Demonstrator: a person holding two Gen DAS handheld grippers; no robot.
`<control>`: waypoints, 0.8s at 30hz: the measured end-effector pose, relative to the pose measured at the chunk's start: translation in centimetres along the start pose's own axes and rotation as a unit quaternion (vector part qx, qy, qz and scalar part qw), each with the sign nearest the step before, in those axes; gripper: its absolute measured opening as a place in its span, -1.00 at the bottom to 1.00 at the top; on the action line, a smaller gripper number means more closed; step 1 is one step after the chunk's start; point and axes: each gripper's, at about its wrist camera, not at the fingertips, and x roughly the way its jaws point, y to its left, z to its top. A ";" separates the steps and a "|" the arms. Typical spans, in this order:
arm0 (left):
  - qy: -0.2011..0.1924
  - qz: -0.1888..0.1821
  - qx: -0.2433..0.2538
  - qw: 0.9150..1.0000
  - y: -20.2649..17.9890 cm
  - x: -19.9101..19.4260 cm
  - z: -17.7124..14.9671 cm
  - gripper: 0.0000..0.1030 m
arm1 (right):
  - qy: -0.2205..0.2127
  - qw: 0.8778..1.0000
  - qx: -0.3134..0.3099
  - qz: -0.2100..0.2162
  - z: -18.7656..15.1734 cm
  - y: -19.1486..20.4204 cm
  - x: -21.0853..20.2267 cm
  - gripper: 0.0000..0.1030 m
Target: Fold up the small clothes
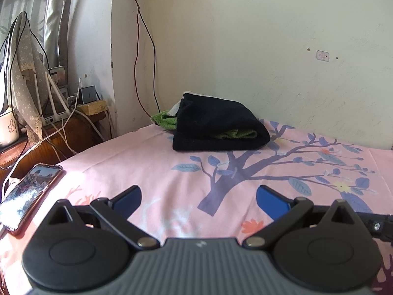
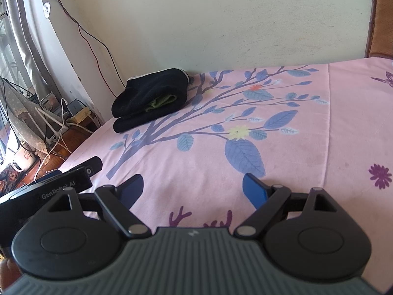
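A folded black garment (image 1: 218, 127) lies on the pink floral bedsheet (image 1: 152, 167) near the far wall, with a green cloth (image 1: 164, 121) tucked in and under it. It also shows in the right wrist view (image 2: 149, 99), at the bed's far left. My left gripper (image 1: 198, 200) is open and empty, low over the sheet, well short of the pile. My right gripper (image 2: 192, 188) is open and empty over the sheet (image 2: 282, 152). The left gripper's body (image 2: 61, 186) shows at the right view's left edge.
A phone (image 1: 27, 195) lies on the bed's left edge. Beyond the edge a wooden side table (image 1: 61, 137) holds a router, cables and a mug (image 1: 8, 129). Wires hang down the wall (image 1: 245, 49). A wooden headboard (image 2: 379, 17) stands at the far right.
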 end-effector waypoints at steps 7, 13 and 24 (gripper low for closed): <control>0.010 0.004 0.003 1.000 -0.1 0.3 0.0 1.00 | 0.001 1.000 -0.002 0.001 0.0 0.0 0.0 0.74; 0.003 -0.013 0.000 1.000 0.1 0.0 0.0 1.00 | 0.001 1.000 -0.001 0.001 0.0 0.0 0.0 0.74; 0.001 -0.001 0.024 1.000 -0.7 -0.1 -0.1 1.00 | 0.001 1.000 -0.001 0.001 0.0 0.1 0.0 0.74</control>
